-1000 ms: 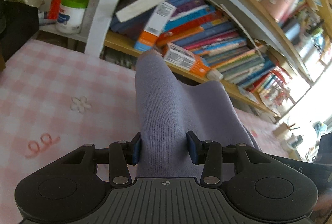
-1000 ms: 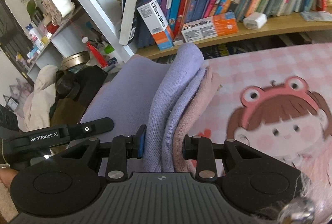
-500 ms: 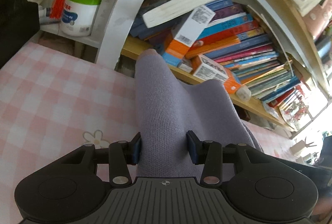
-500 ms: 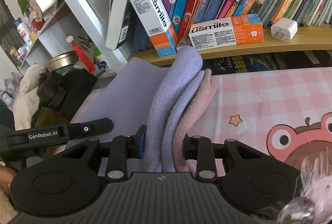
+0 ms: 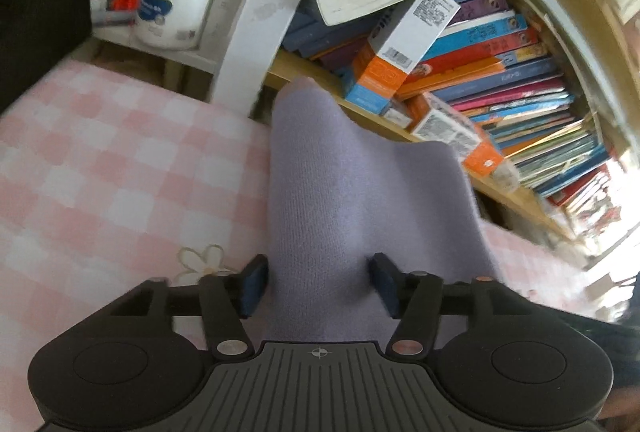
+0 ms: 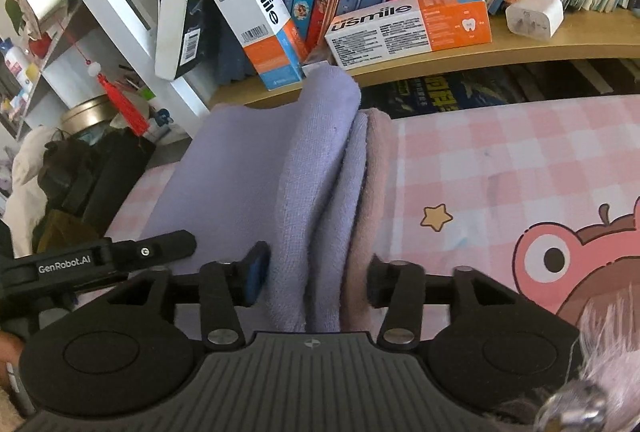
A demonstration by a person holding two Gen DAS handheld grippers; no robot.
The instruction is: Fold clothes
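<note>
You are at the release step: both your left tongs (image 5: pixel 316 286) and right tongs (image 6: pixel 314 282) have just been opening, the lilac garment (image 5: pixel 340 192) lying loose between their jaws at frame centre on the pink checked bed (image 5: pixel 100 168). Next, I judge, draw both back clear of the fold without dragging it.

Both tongs, left (image 5: pixel 318 286) & right (image 6: pixel 316 280), just opened off the purple cloth (image 5: pixel 352 200).

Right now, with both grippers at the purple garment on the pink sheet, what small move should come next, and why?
Probably draw both grippers straight back. The jaws of the left gripper and right gripper have just been opening, the purple garment lies between them unpressed on the pink checked sheet, so this fold looks placed.
</note>
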